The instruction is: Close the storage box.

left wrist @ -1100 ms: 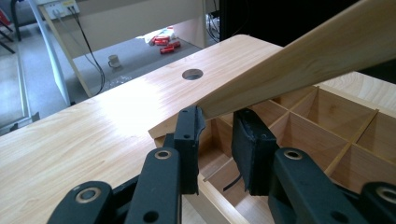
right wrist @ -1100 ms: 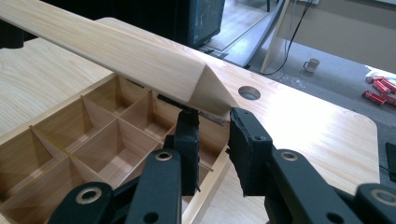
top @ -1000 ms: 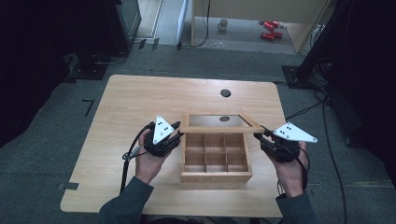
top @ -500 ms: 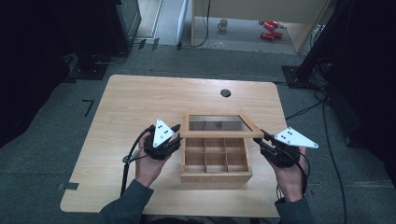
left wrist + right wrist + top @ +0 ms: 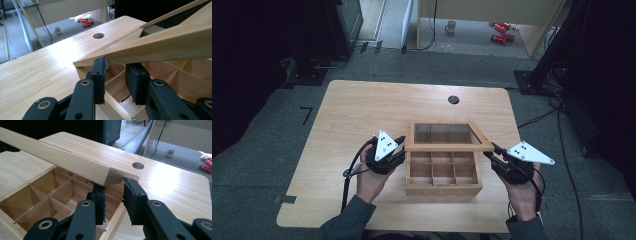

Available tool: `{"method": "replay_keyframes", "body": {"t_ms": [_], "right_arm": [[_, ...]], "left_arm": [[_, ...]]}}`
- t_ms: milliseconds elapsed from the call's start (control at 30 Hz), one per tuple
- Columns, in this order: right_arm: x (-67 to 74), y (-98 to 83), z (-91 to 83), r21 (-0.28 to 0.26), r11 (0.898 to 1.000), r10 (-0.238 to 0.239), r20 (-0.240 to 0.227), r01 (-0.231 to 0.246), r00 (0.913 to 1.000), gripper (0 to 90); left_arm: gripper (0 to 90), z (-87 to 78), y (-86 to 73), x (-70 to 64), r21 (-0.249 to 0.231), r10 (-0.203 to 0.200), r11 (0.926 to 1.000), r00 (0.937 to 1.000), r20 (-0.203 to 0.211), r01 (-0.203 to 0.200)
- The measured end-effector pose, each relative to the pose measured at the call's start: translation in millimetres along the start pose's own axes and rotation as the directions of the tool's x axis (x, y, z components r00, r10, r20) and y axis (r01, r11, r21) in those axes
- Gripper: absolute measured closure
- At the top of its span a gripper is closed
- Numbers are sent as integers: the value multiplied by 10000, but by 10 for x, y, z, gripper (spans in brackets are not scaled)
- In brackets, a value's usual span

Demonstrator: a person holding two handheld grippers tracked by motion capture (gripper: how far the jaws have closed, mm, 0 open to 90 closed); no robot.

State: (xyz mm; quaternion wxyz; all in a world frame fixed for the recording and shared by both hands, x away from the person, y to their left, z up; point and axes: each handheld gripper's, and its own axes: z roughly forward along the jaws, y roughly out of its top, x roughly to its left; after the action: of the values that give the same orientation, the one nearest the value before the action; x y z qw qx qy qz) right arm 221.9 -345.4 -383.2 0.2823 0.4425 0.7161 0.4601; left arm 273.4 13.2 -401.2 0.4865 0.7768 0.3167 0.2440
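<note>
The wooden box (image 5: 443, 172) sits near the table's (image 5: 362, 115) front edge, its glass-paned lid (image 5: 447, 137) half raised. The step in hand looks like swinging that lid on its hinge — each gripper works one front corner. The left gripper (image 5: 117, 71) has just been easing apart, the lid's rail resting over its jaws, not pinched. The right gripper (image 5: 113, 192) stands nearly closed under its corner; no clamp shows. Next, both hands must move evenly — no twisting. No readable writing anywhere.
</note>
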Motion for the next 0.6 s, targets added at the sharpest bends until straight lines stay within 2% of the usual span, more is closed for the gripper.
{"method": "replay_keyframes", "body": {"t_ms": [600], "right_arm": [[36,-137,-20,115,9998,169,-93,-168,9998,714]], "left_arm": [[674,-32,-96,-69,74,118,9999,9999,65,-119]]}}
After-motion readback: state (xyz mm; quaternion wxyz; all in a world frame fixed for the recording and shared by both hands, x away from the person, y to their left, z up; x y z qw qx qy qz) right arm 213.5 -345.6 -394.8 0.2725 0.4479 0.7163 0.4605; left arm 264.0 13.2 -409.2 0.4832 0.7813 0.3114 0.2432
